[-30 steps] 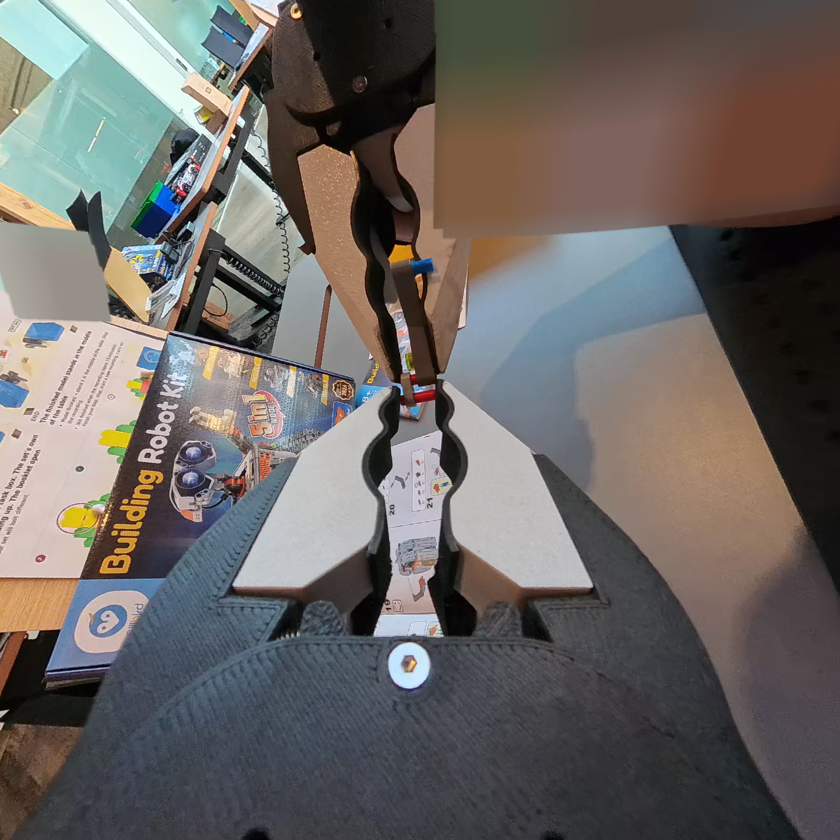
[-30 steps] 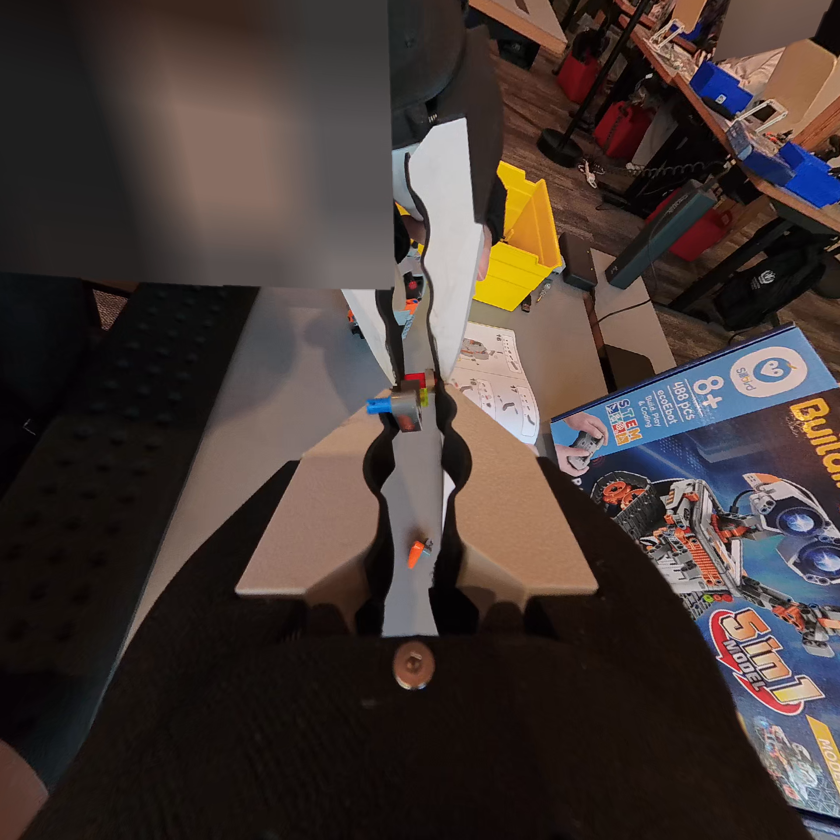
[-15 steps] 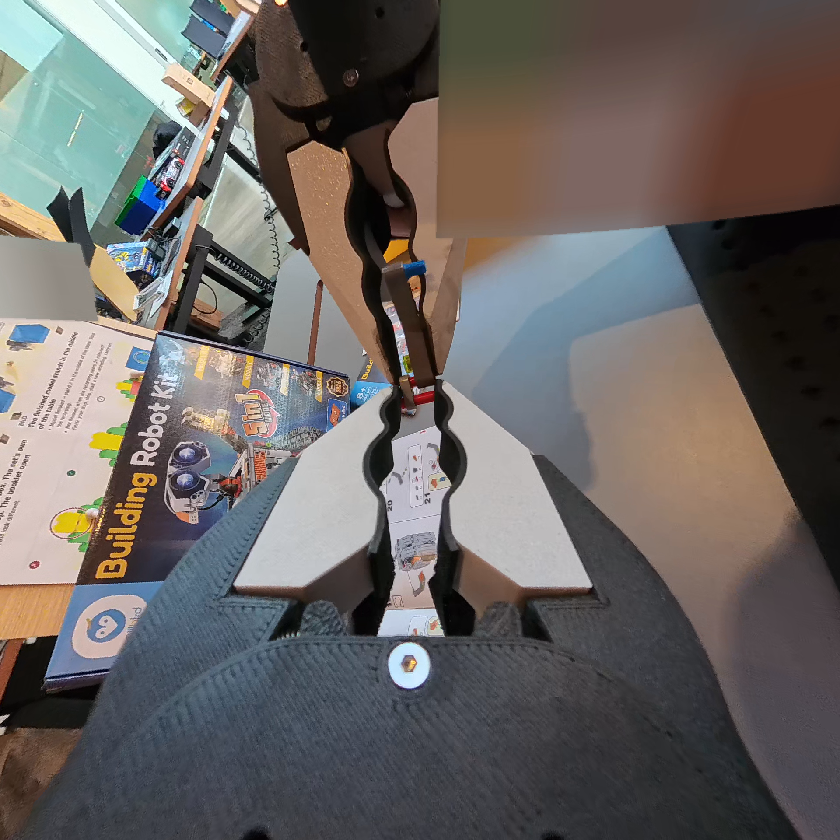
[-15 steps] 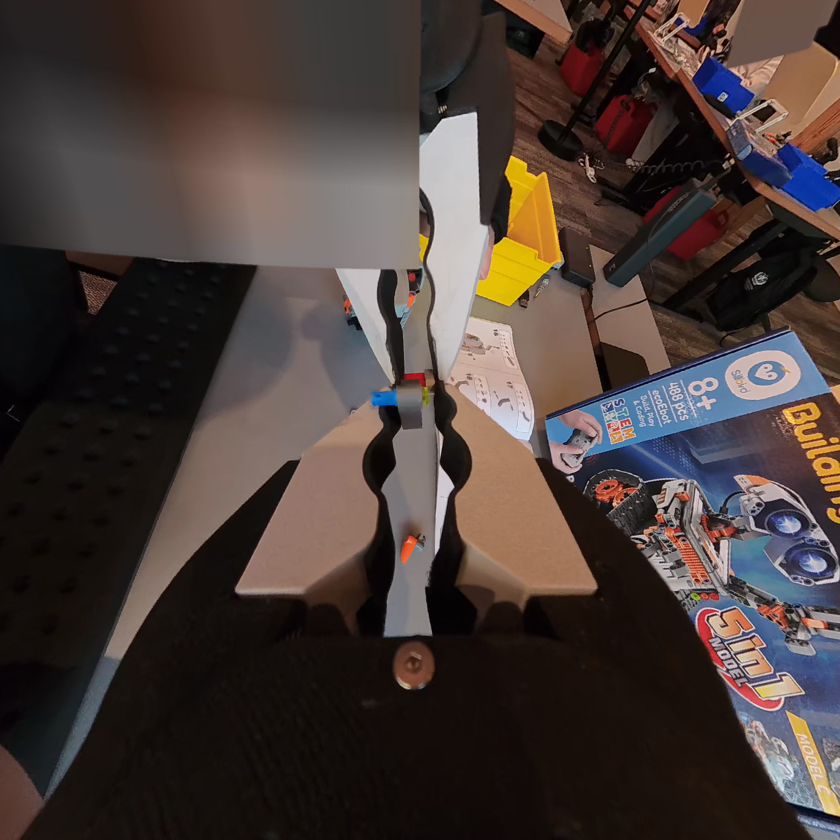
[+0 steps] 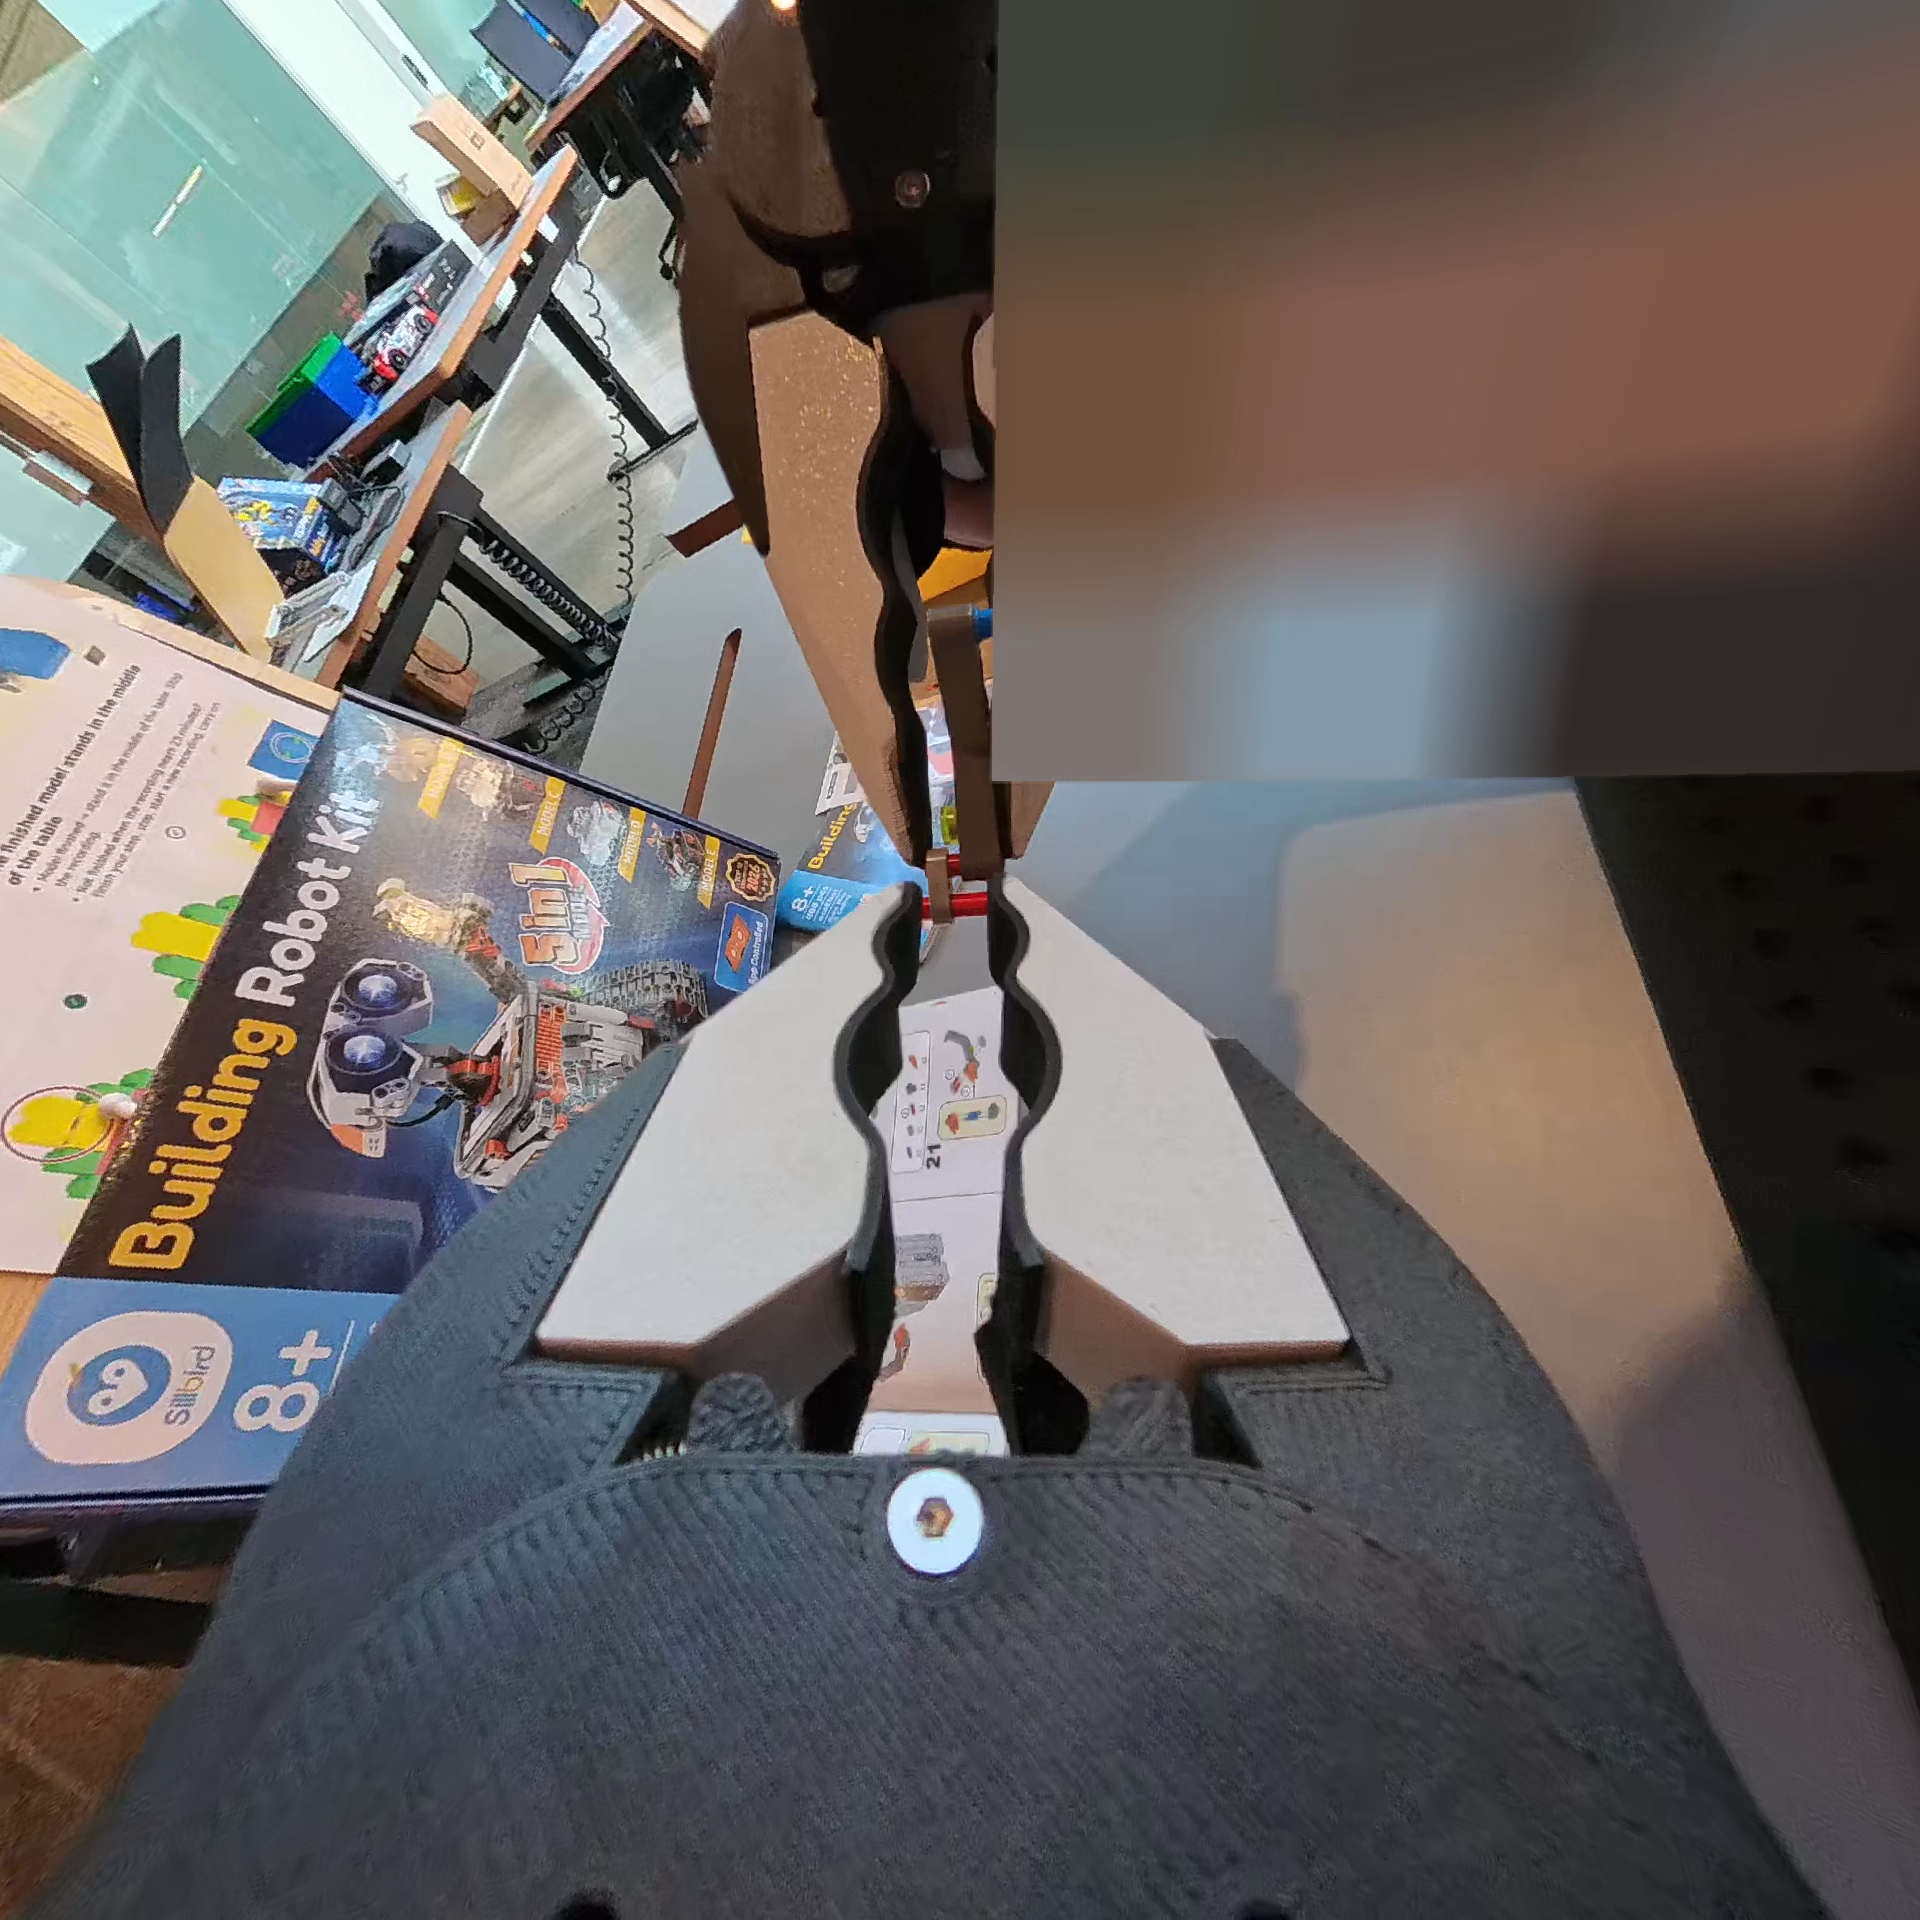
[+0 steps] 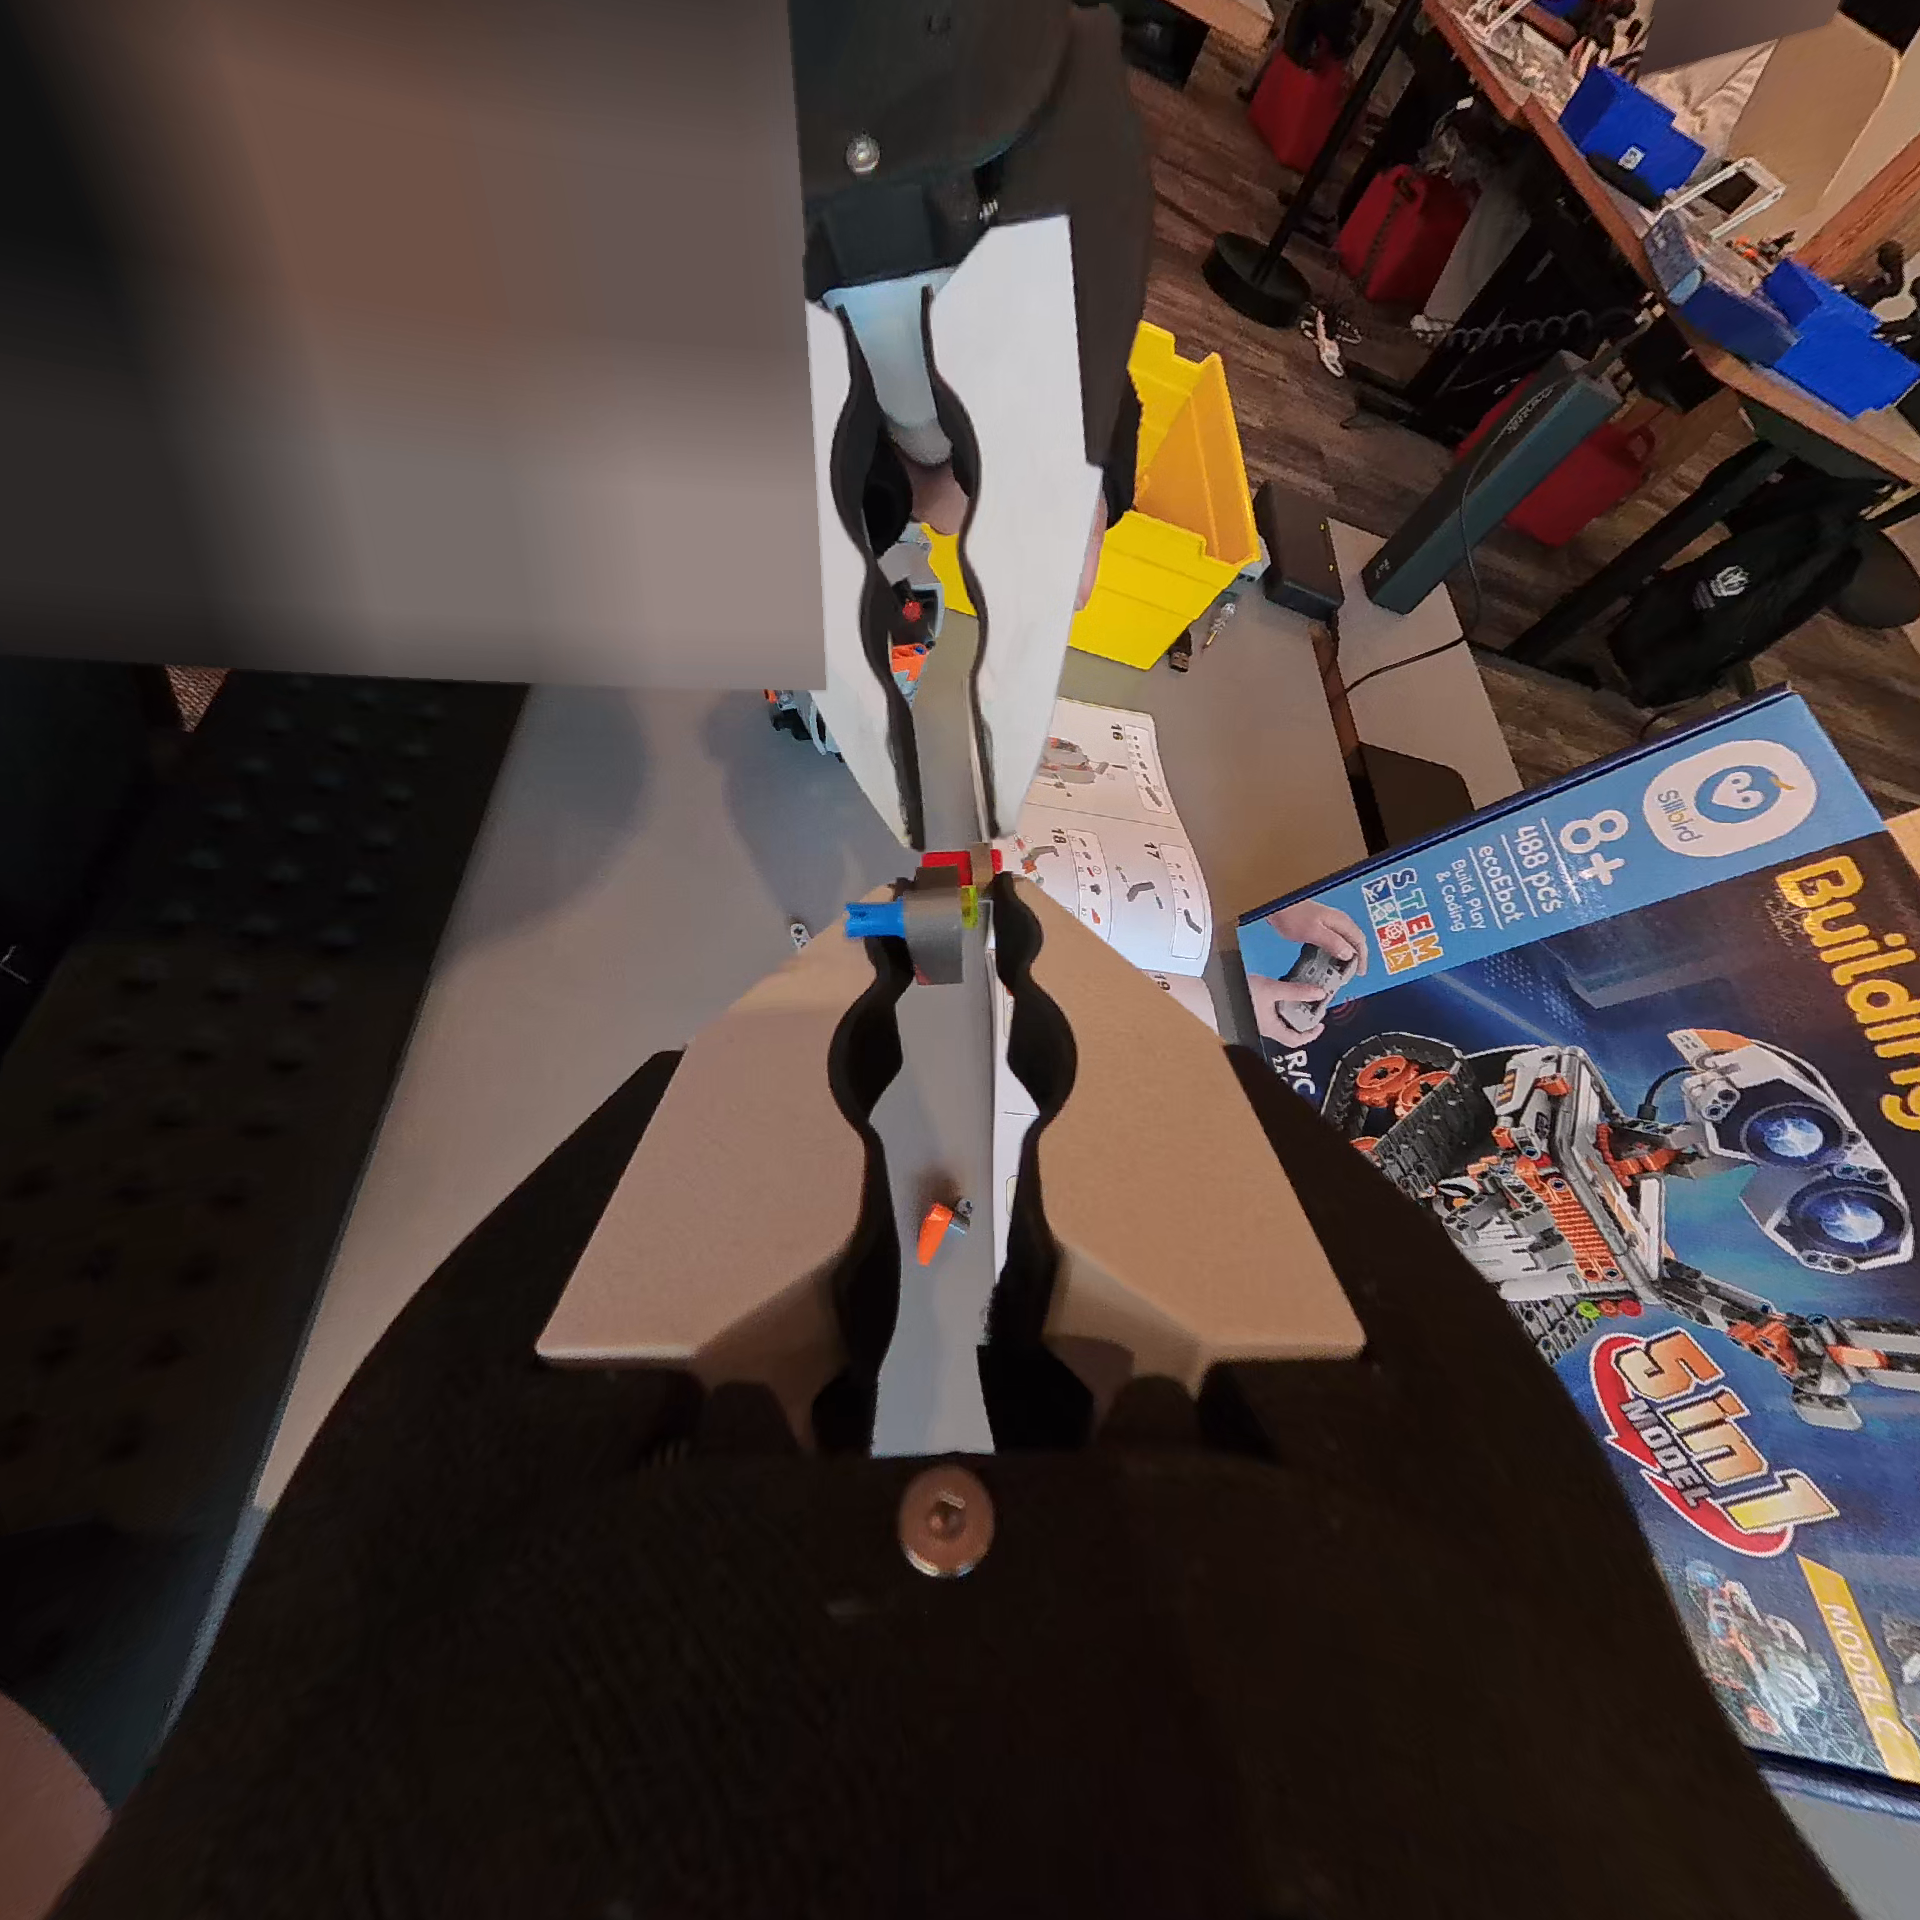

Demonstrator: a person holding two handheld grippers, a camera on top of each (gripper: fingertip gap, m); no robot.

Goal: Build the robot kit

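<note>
- Right wrist view: we see the blue kit box (image 6: 1621, 1091) along the grey table's (image 6: 644, 831) right edge, an instruction booklet (image 6: 1122, 852) beside it.
- Our right gripper (image 6: 951, 914) clamps a grey beam (image 6: 940, 935) with a blue pin.
- Our left gripper (image 5: 954, 902) pinches its red axle (image 5: 966, 902), tip to tip.

bare grey desk (image 6: 644, 831) lies open left of the fingers; kit box (image 6: 1621, 1091), instruction booklet (image 6: 1132, 862) and yellow bin (image 6: 1174, 530) crowd the right.
</note>
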